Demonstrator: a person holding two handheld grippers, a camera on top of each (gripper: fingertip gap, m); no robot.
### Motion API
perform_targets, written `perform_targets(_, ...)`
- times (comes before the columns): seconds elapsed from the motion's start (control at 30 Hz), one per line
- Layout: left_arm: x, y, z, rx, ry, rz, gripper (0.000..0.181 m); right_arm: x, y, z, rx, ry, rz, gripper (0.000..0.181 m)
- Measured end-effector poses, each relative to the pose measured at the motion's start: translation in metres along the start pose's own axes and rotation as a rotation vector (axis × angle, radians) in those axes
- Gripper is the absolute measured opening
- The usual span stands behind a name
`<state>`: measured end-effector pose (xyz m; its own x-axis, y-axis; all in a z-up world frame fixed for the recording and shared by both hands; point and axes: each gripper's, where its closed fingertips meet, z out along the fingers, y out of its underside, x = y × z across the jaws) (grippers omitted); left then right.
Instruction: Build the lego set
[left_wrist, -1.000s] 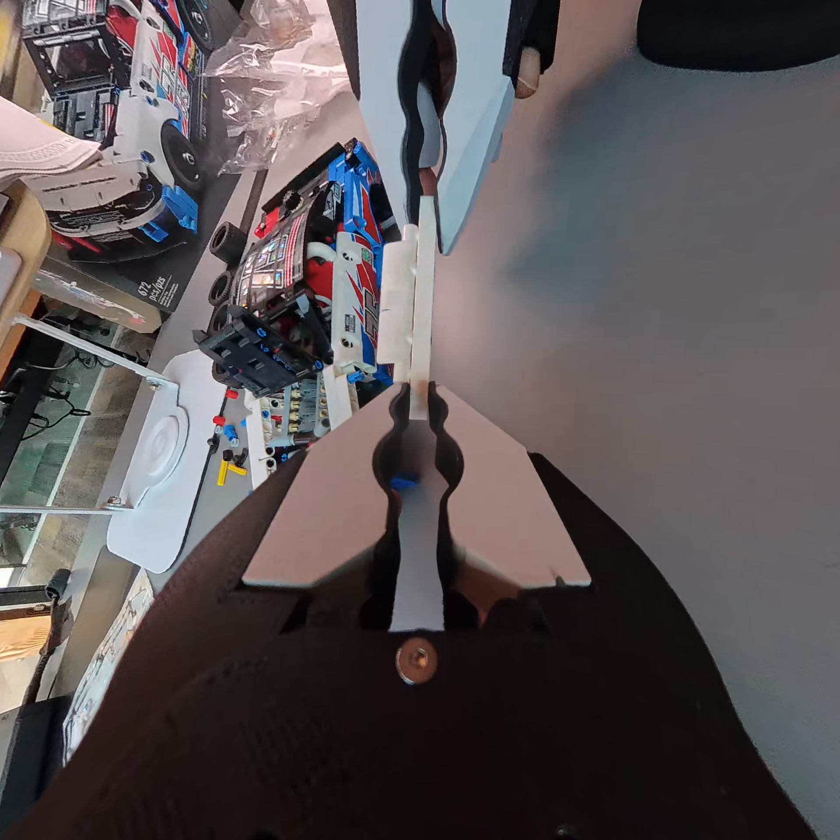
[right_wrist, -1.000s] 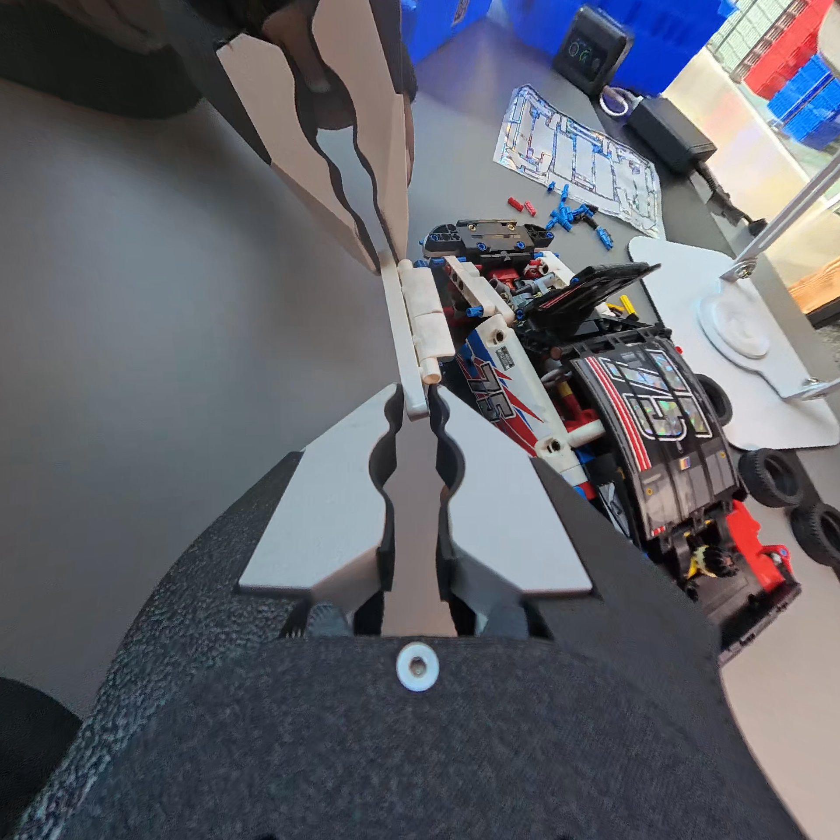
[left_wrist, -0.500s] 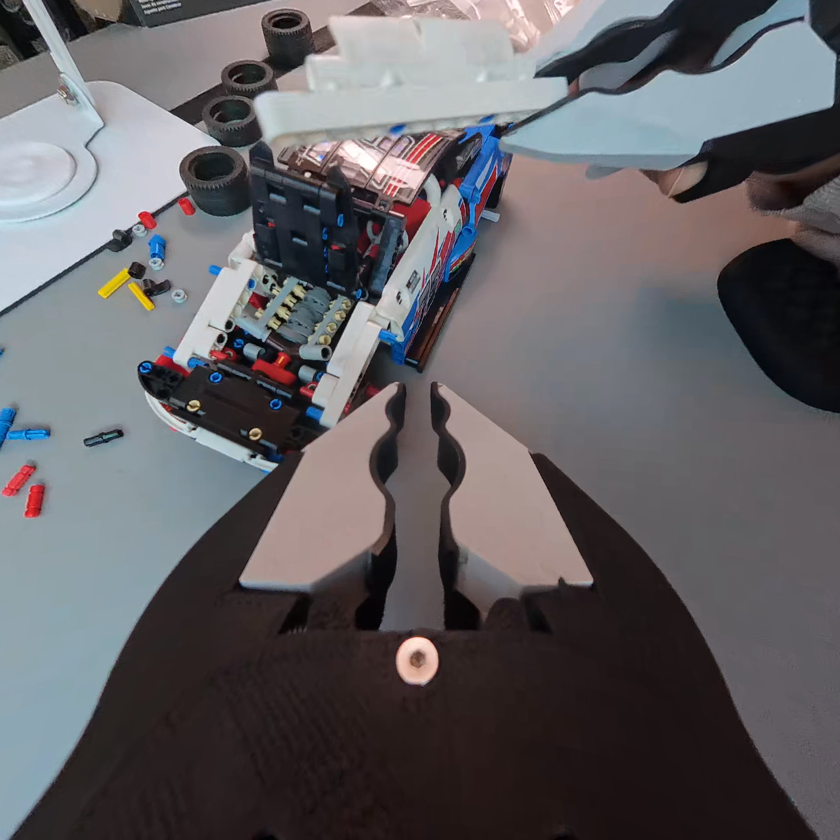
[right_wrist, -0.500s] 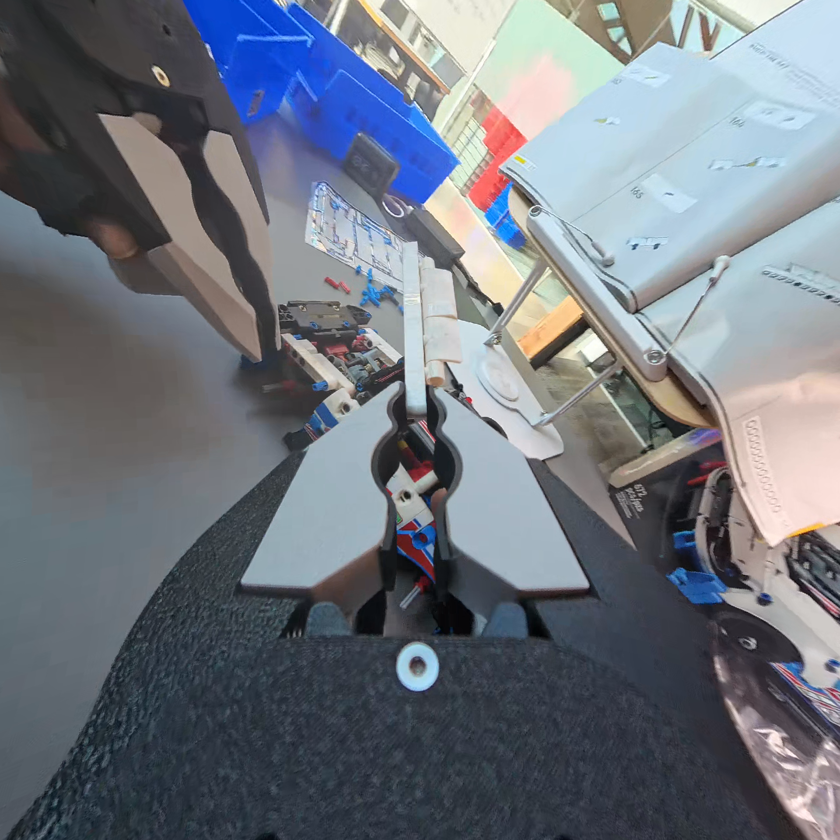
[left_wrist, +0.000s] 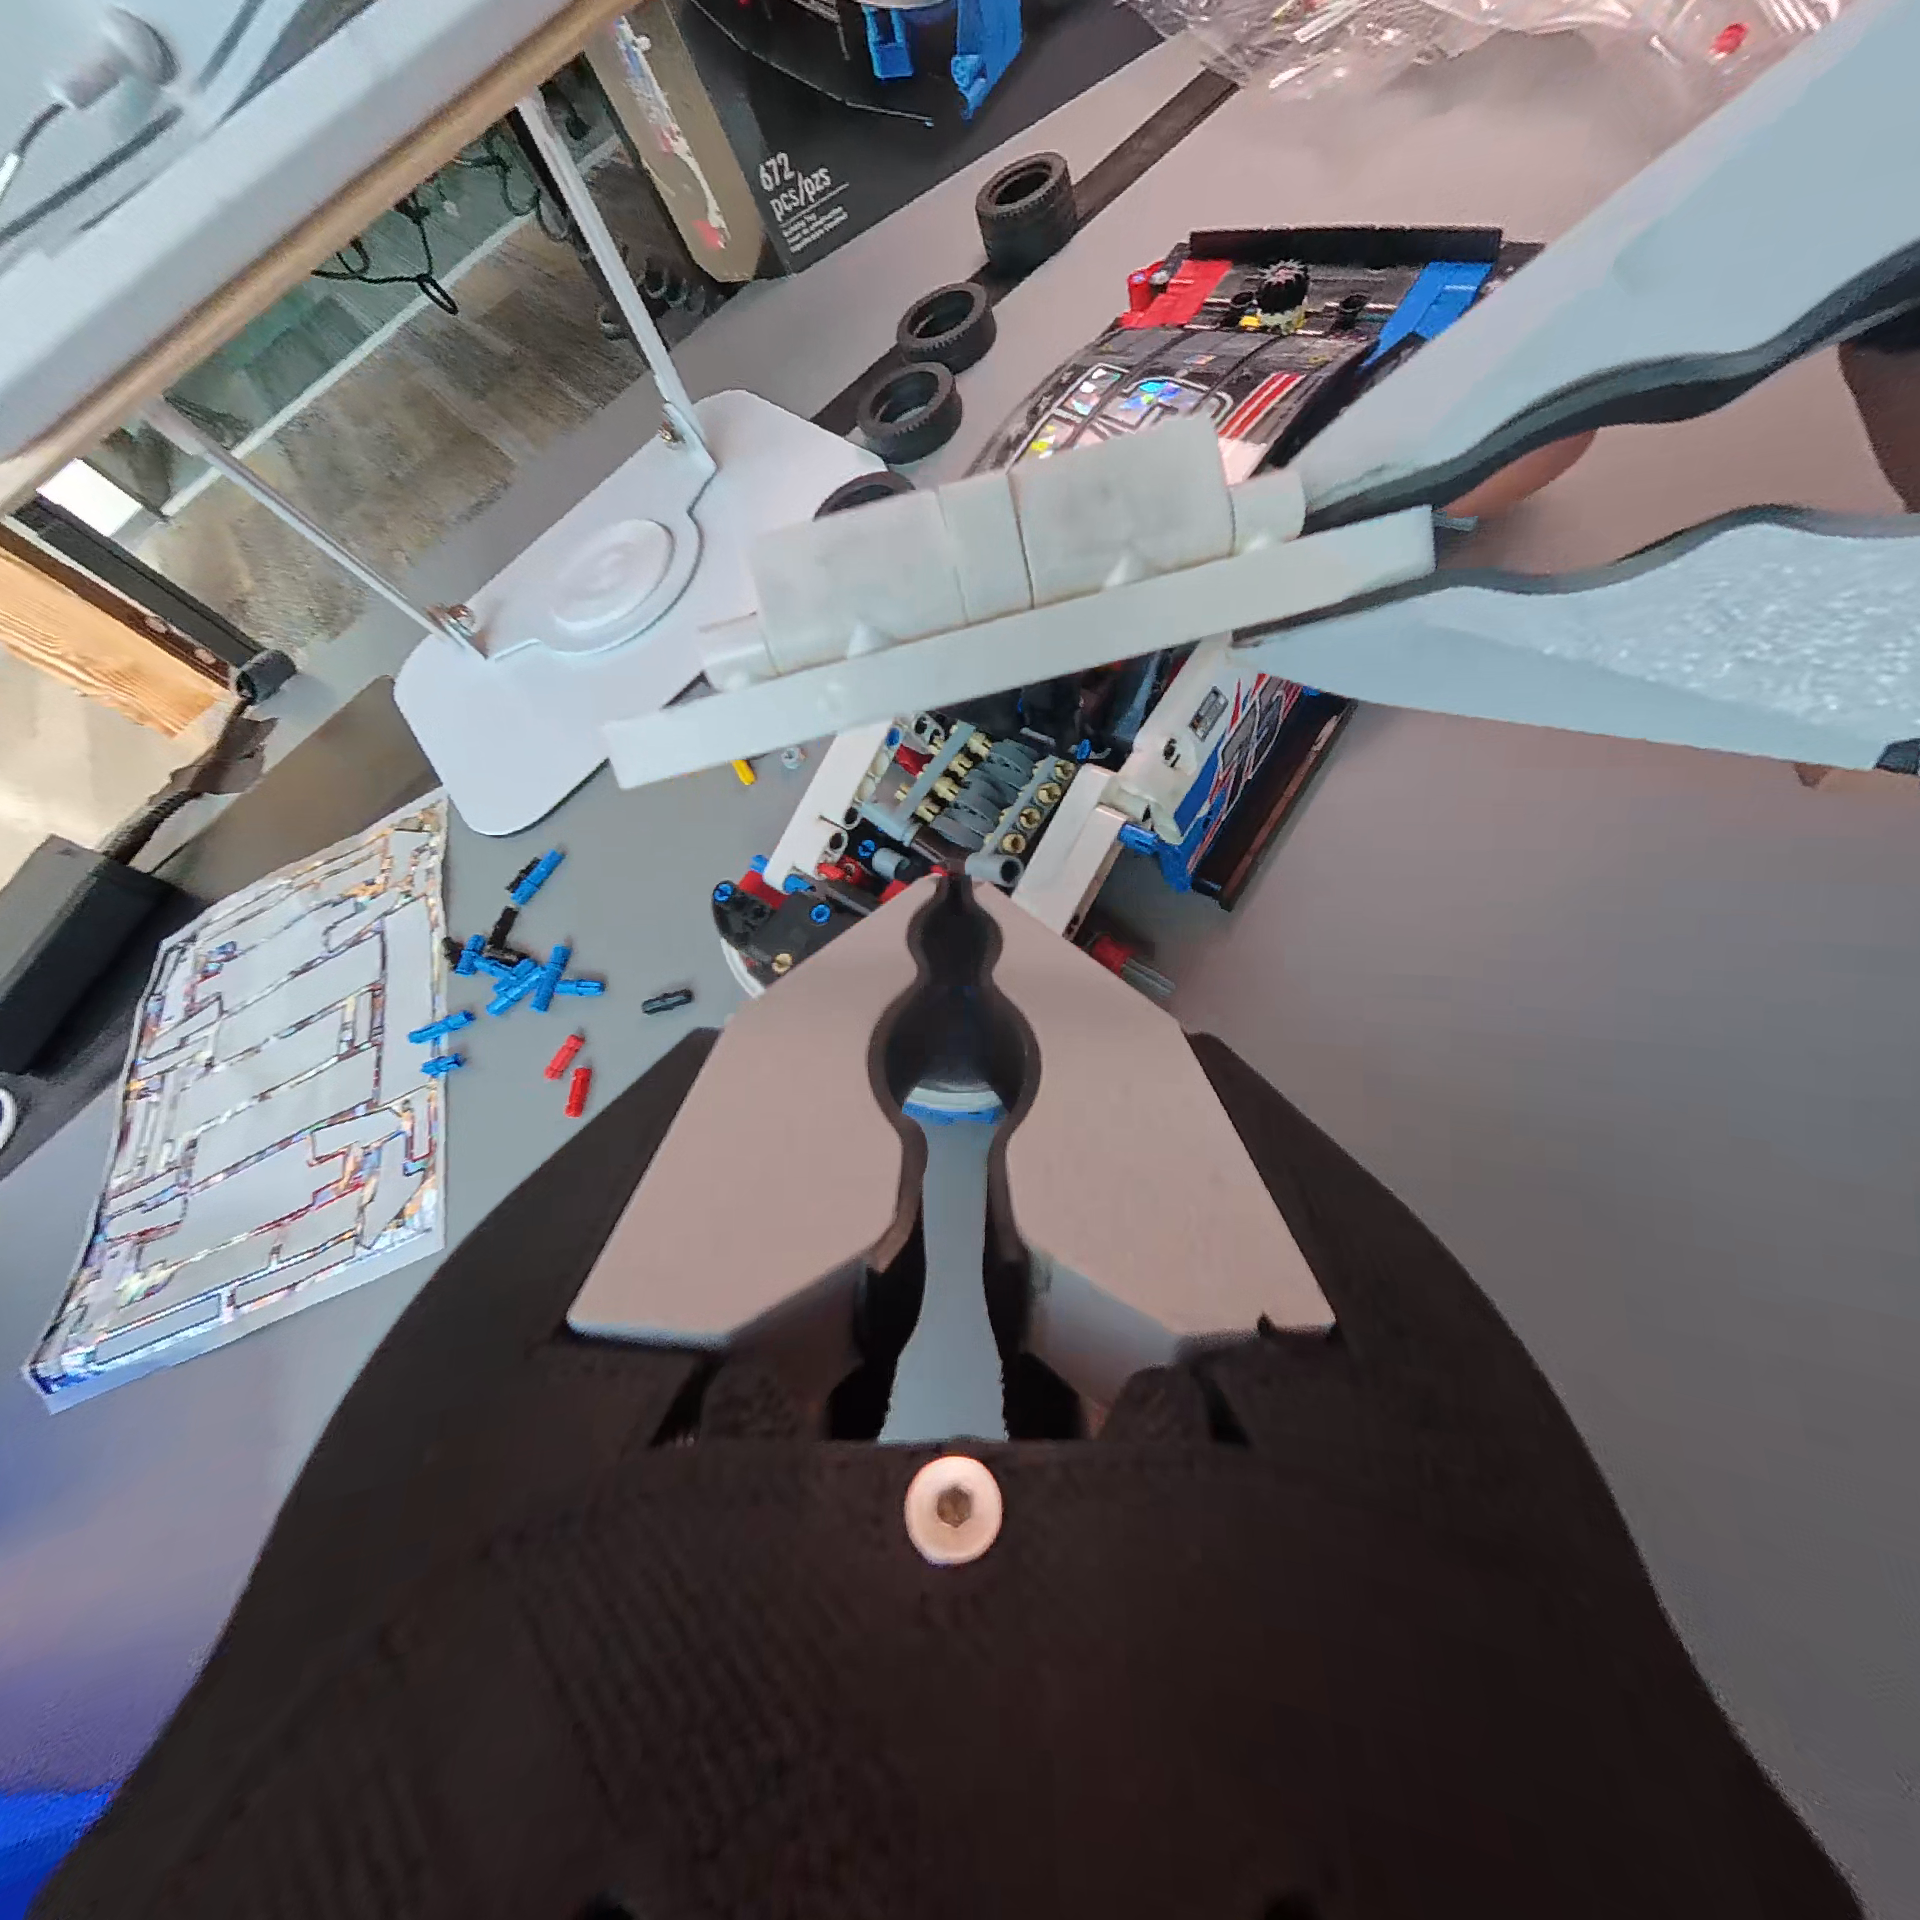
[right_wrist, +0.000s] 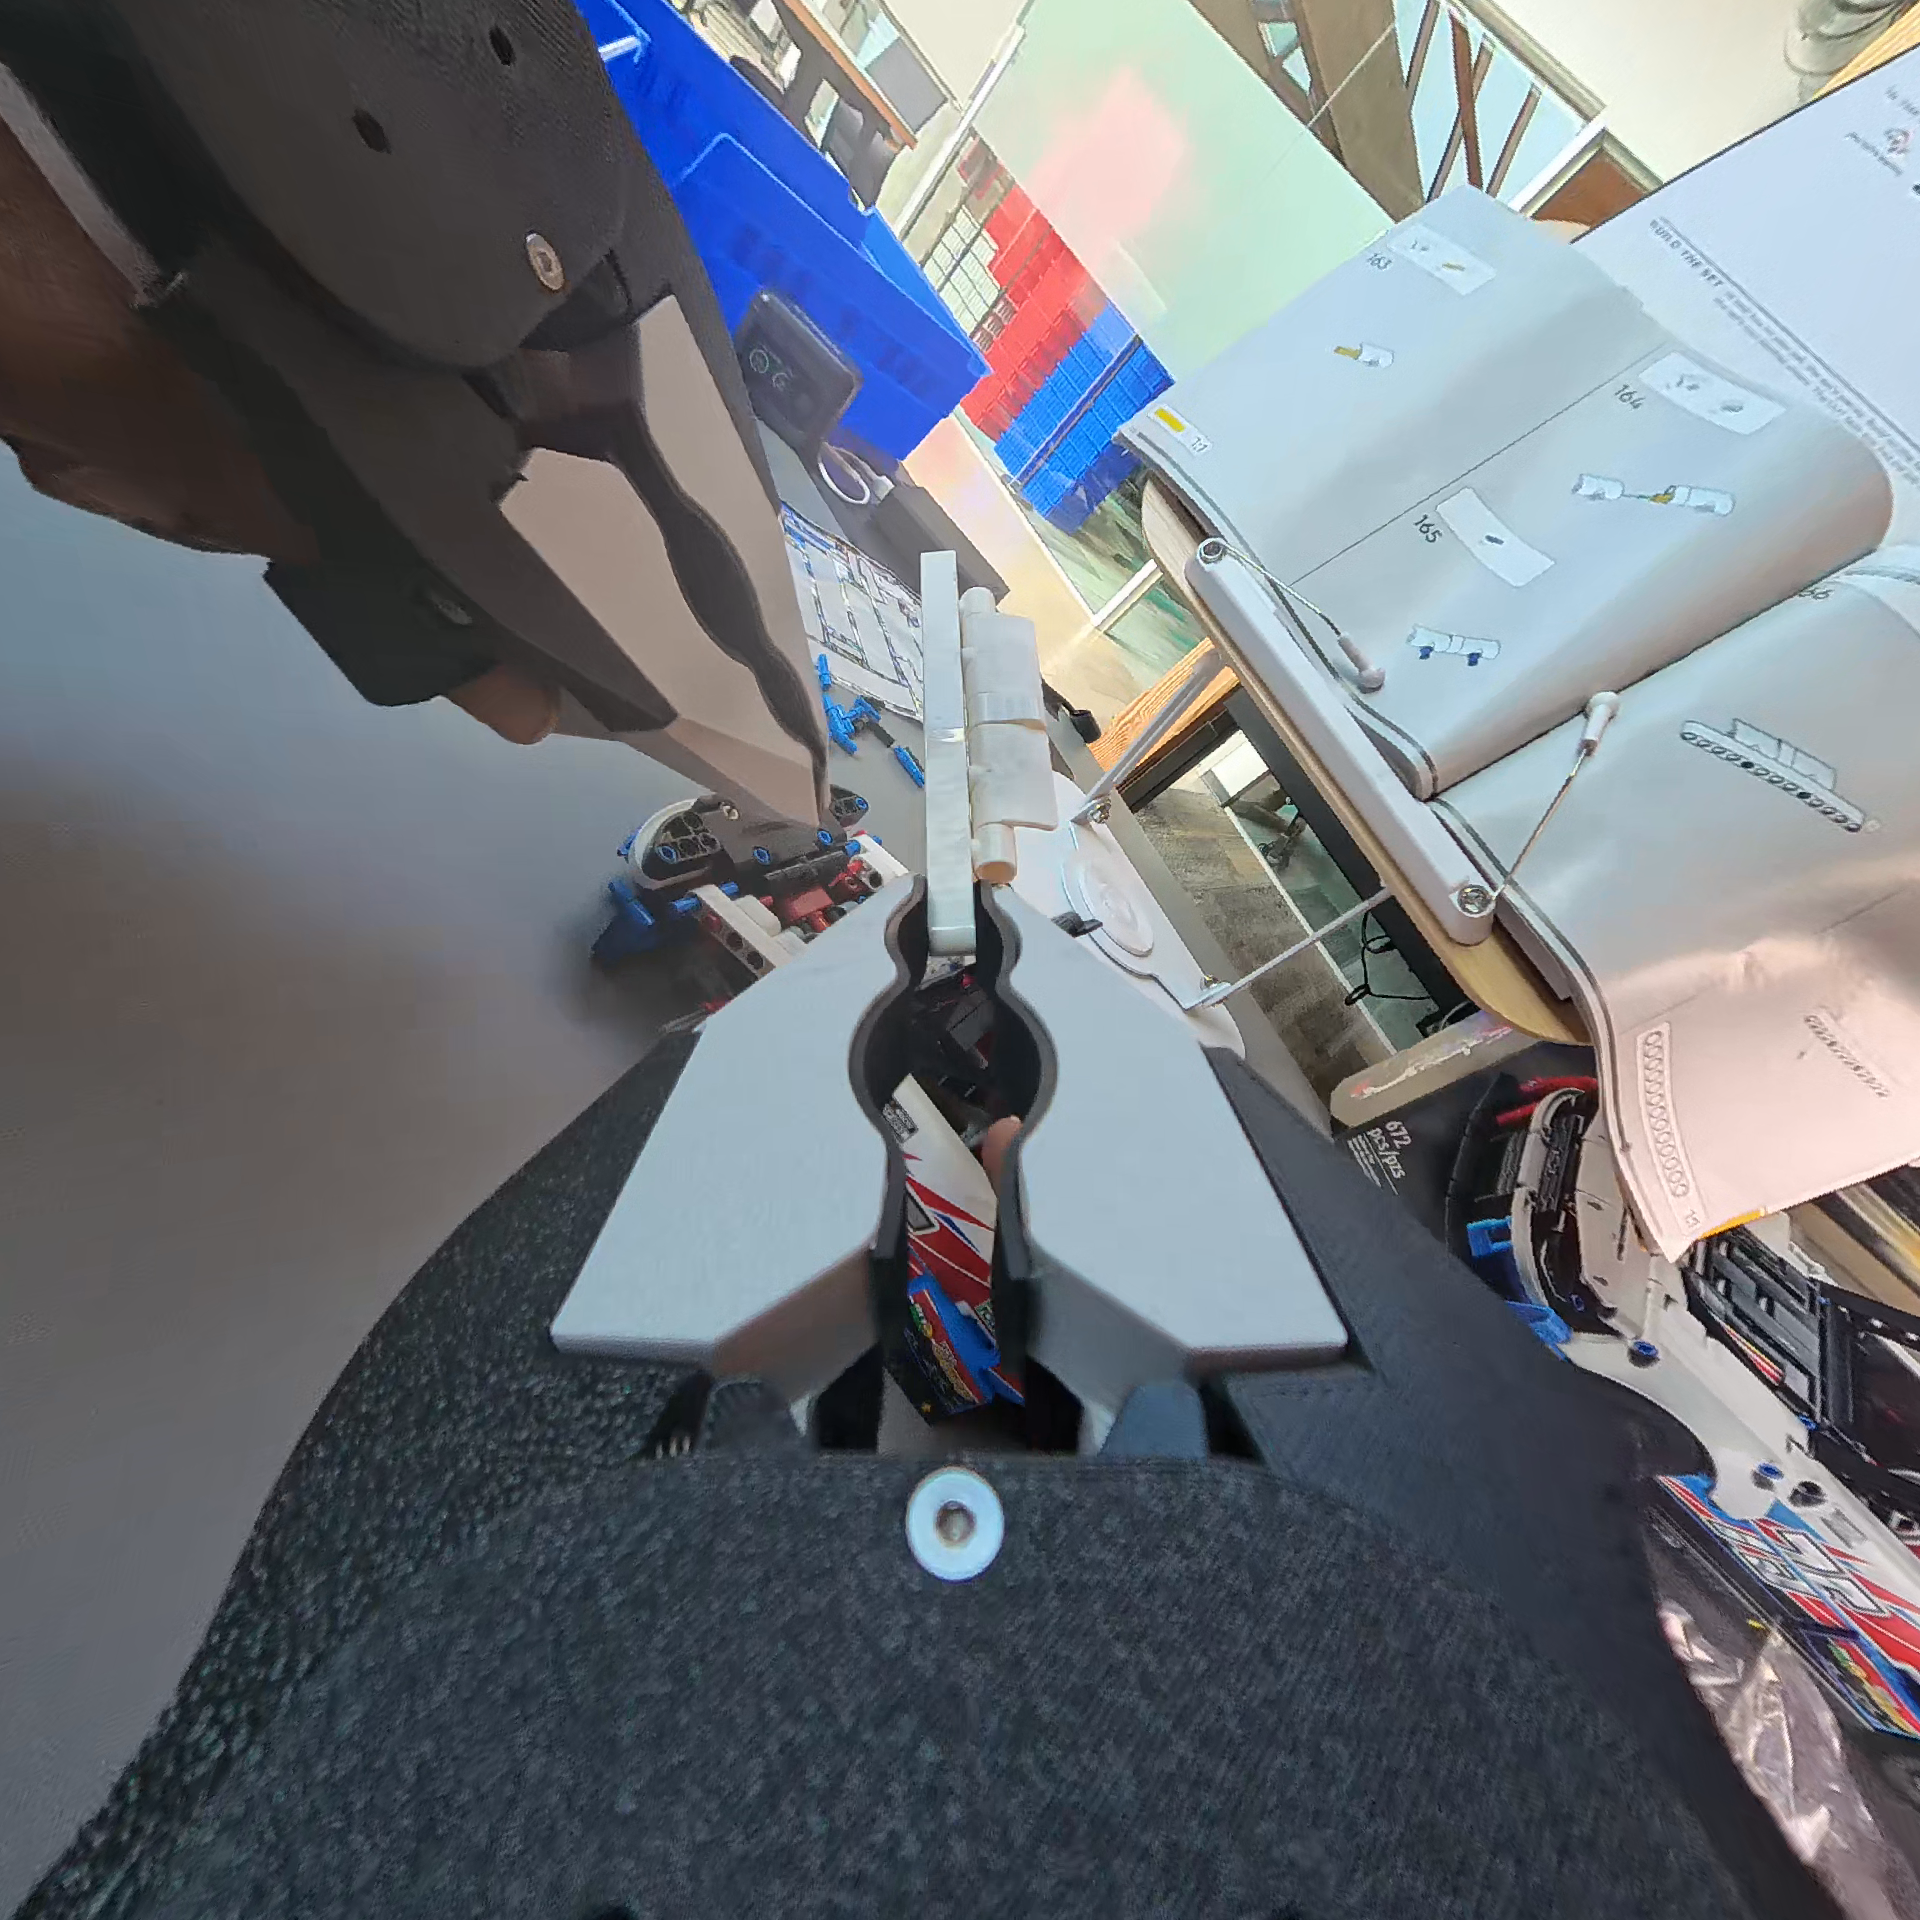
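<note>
My right gripper is shut on one end of a long white beam assembly with white panel pieces along one side, and holds it in the air. In the left wrist view the assembly hangs level above the partly built race car, which has a black roof, white, red and blue sides and an exposed engine. My left gripper is shut and empty, its tips just above the car's near end. It also shows at upper left in the right wrist view, apart from the assembly.
On the grey table lie a sticker sheet, loose blue pins, red pins and black tyres. A white stand holds the open instruction booklet. The set's box and blue bins are behind. Spacing between my two grippers at the tips: around 7 cm.
A second ago both grippers held the white assembly. My left gripper let go, drew away and closed empty by the car's near end. My right gripper lifted the assembly above the car.
</note>
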<state>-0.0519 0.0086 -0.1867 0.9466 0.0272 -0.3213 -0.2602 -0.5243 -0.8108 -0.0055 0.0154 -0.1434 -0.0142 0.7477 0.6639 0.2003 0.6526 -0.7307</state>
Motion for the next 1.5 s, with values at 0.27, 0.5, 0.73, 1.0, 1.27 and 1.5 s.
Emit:
perform_targets(0.27, -0.009, -0.001, -0.004, 0.011, -0.038, 0.015, 0.0, -0.006, -0.003, 0.001, 0.004, -0.015, 0.008, 0.005)
perform_targets(0.5, -0.011, -0.003, -0.006, 0.043, -0.027, 0.046, 0.003, -0.007, 0.004, 0.0, -0.009, -0.06, 0.036, 0.006)
perform_targets(0.73, -0.026, 0.011, -0.025, 0.154, 0.148, 0.138, 0.028, -0.051, 0.05, -0.033, -0.154, -0.625, 0.225, 0.006)
perform_targets(1.0, 0.041, 0.038, -0.054, 0.166, 0.718, 0.077, 0.028, -0.092, 0.066, -0.058, -0.209, -0.91, 0.276, 0.006)
perform_targets(1.27, 0.087, 0.079, -0.045, -0.053, 0.766, 0.303, 0.033, -0.102, 0.067, -0.06, -0.252, -0.93, 0.257, 0.005)
perform_targets(1.5, 0.089, 0.078, -0.042, -0.074, 0.739, 0.314, 0.012, -0.104, 0.066, -0.059, -0.239, -0.926, 0.252, 0.006)
